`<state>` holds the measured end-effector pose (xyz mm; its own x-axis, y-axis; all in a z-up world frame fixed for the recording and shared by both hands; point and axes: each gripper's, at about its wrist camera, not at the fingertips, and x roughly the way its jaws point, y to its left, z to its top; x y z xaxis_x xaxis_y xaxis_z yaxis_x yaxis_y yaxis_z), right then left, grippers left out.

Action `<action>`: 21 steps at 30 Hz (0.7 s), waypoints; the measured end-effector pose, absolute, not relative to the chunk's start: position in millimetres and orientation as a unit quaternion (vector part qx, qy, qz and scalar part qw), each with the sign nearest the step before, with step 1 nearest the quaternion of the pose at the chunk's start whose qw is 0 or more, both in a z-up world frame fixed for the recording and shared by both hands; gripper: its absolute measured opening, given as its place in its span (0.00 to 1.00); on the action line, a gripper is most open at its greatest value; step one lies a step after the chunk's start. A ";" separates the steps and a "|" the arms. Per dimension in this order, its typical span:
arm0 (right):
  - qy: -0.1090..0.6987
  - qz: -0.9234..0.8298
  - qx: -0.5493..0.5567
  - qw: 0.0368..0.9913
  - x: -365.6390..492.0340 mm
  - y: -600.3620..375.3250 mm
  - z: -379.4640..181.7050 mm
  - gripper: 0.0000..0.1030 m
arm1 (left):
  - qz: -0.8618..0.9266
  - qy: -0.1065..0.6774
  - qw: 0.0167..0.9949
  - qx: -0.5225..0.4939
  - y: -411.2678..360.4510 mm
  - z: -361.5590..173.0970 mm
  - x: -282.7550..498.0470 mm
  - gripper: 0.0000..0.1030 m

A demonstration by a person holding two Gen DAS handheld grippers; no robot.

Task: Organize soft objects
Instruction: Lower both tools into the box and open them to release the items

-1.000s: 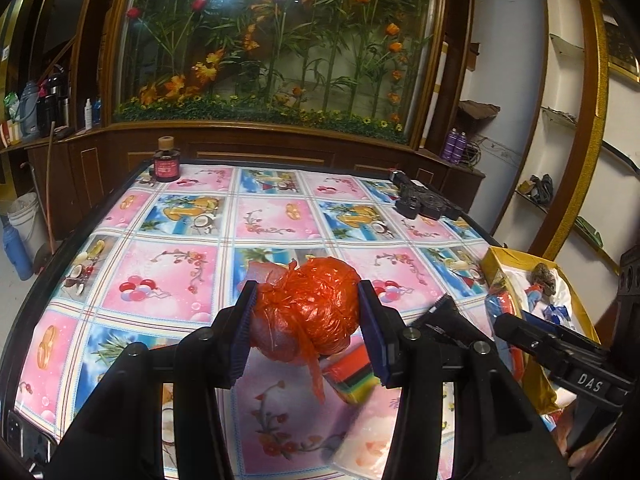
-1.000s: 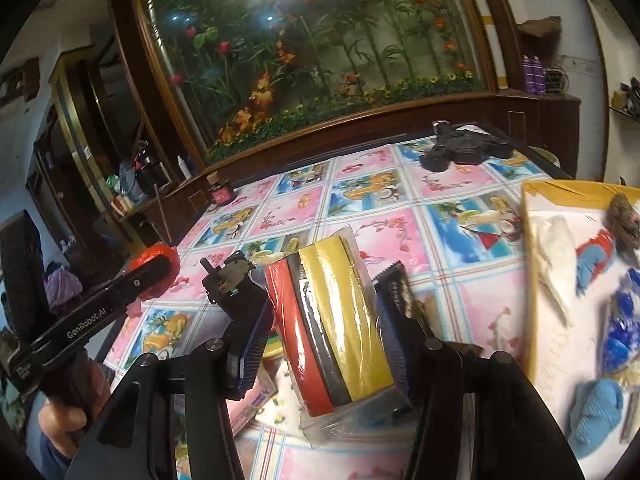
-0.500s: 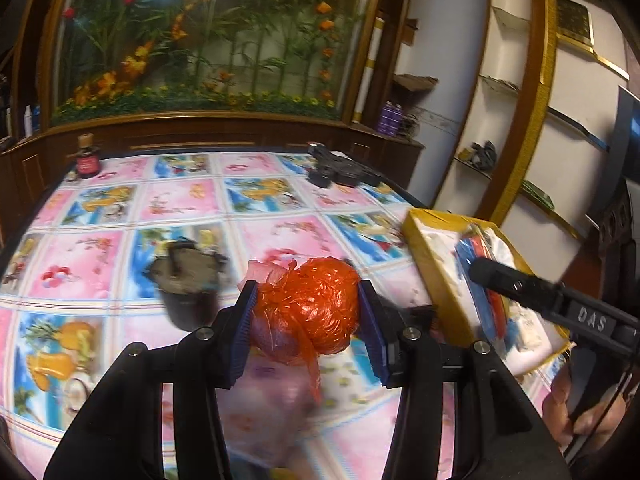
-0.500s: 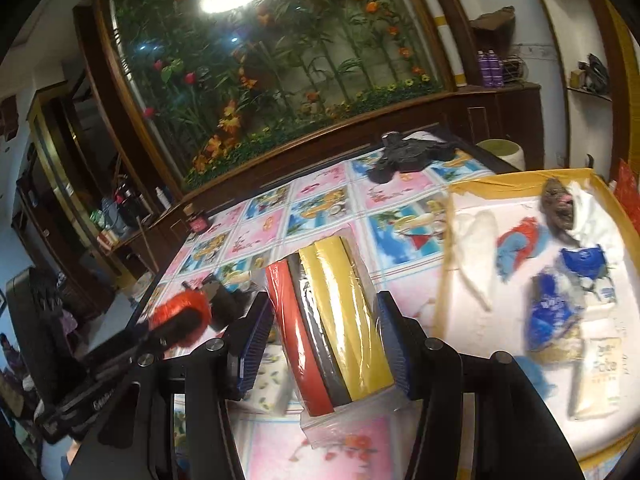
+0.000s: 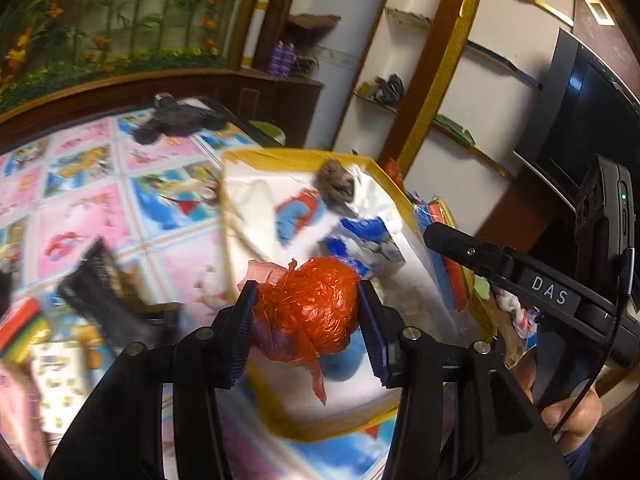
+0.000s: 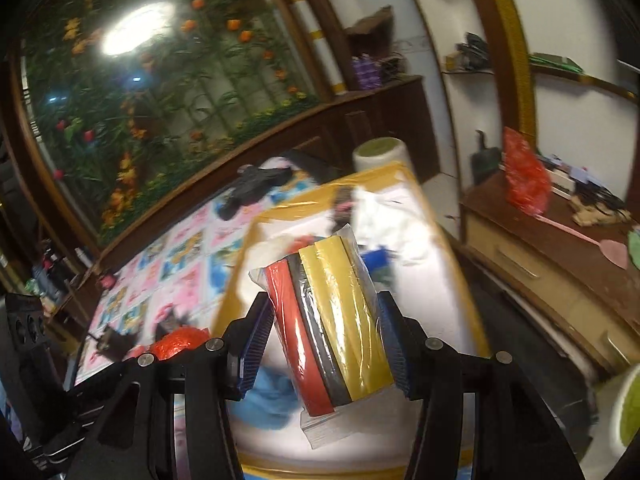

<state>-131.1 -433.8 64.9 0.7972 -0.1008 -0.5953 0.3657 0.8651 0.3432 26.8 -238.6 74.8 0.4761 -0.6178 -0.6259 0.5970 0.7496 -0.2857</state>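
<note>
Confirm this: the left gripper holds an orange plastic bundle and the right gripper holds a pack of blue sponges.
Not blue. The right wrist view shows the right gripper holding a pack of sponges in red, grey and yellow. The left gripper does hold the orange plastic bundle.

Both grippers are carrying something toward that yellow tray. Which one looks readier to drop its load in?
Probably the right gripper: its sponge pack hangs over the middle of the tray. The left gripper holds its orange bag nearer the tray's near edge.
</note>
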 end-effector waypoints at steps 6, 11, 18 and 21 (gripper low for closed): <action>0.320 -0.149 0.234 0.906 -137.3 -442.9 63.4 0.50 | -0.337 0.392 0.856 0.014 -261.1 56.3 33.0 0.45; 0.331 -0.156 0.231 0.902 -126.8 -441.2 67.8 0.50 | -0.334 0.389 0.858 0.033 -272.6 52.5 34.4 0.45; 0.349 -0.162 0.226 0.895 -104.7 -449.5 58.3 0.51 | -0.327 0.366 0.870 0.052 -275.6 48.3 29.7 0.47; 0.349 -0.168 0.216 0.896 -97.9 -448.1 57.9 0.51 | -0.324 0.359 0.873 0.060 -275.9 47.6 29.4 0.48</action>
<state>-97.9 -448.1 57.9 0.6995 -0.1500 -0.6987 0.4515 0.8507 0.2694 29.4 -275.9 47.6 0.5318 -0.5225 -0.6664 0.6084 0.7832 -0.1286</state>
